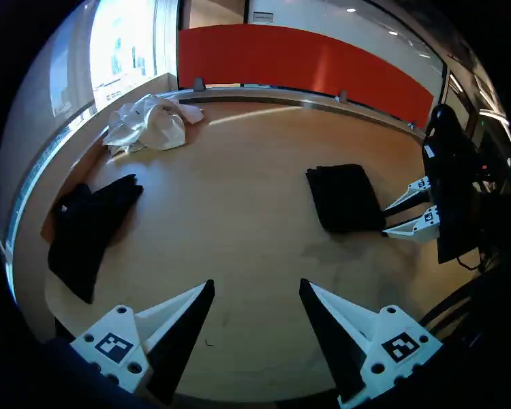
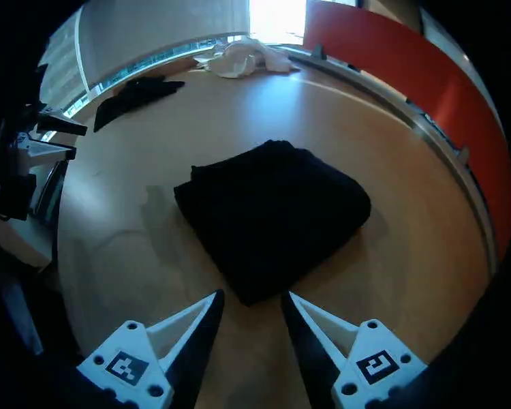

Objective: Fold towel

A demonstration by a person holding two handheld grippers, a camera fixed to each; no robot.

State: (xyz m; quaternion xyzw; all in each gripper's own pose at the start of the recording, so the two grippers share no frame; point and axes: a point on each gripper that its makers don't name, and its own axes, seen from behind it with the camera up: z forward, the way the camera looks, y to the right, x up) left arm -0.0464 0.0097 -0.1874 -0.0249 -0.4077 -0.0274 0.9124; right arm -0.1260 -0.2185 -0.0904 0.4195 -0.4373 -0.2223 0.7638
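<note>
One black towel (image 2: 276,211) sits folded into a thick, soft-looking rectangle with rounded edges, about mid-desk. The desk (image 1: 242,177) is smooth light wood with a curved edge. The right gripper (image 2: 252,294) has its jaws spread, tips either side of the towel's near corner, not pinching it as far as I can see. The left gripper (image 1: 255,285) hangs over bare wood, well apart from the towel, jaws wide open and empty. Farther off, a floppy black cloth (image 1: 85,225) lies loose by the desk's edge, and a crumpled white cloth (image 1: 150,123) is heaped near a red panel (image 1: 310,61).
</note>
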